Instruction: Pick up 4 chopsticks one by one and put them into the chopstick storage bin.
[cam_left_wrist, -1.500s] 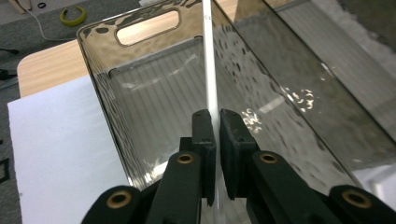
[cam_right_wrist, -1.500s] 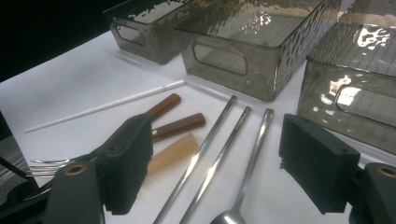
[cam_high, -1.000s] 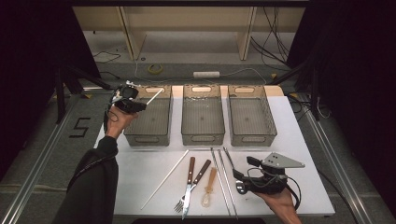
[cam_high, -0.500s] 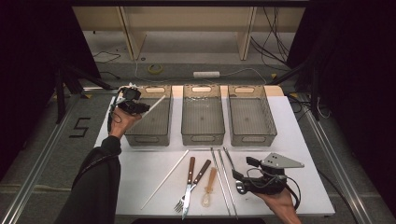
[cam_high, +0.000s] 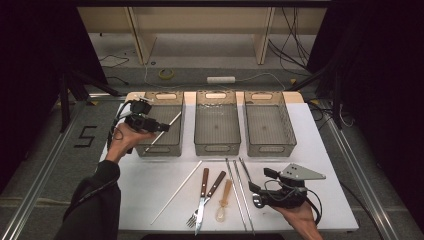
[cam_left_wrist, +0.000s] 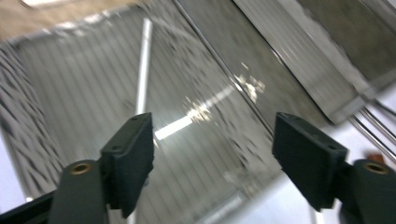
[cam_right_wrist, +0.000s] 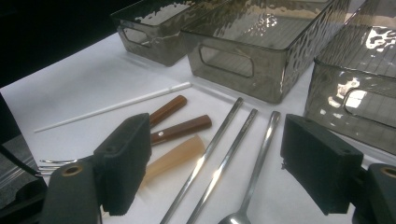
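white chopstick dropped in the left bin, left jaws wide

three smoky clear bins stand in a row at the far side of the white table (cam_high: 150, 185): the left bin (cam_high: 172, 146), the middle bin (cam_high: 217, 147) and the right bin (cam_high: 272, 149). a white chopstick (cam_high: 165, 131) lies slanted in the left bin, one end up against its right wall; in the left gripper view it shows as a pale streak (cam_left_wrist: 142, 65) on the bin floor, clear of both pads.

on the near half of the table the remaining cutlery lies in a loose fan: a second white chopstick (cam_high: 176, 192), a fork (cam_high: 198, 202) and a knife (cam_high: 209, 197) with brown handles, a translucent amber spoon (cam_high: 224, 201), and two metal chopsticks (cam_high: 237, 192) just beside it. the right gripper view also shows a metal spoon (cam_right_wrist: 252, 182) next to them. nothing lies between the bins and this row.

the left gripper (cam_high: 161, 127) hangs over the left bin's near left part, held in a raised hand with the forearm coming in from the lower left. its jaws have just been opening and stand wide, with nothing between them.

the right gripper (cam_high: 255, 194) rests low by the table's near right edge, cradled in the hand and pointing left toward the metal chopsticks. its jaws are spread wide, holding nothing.
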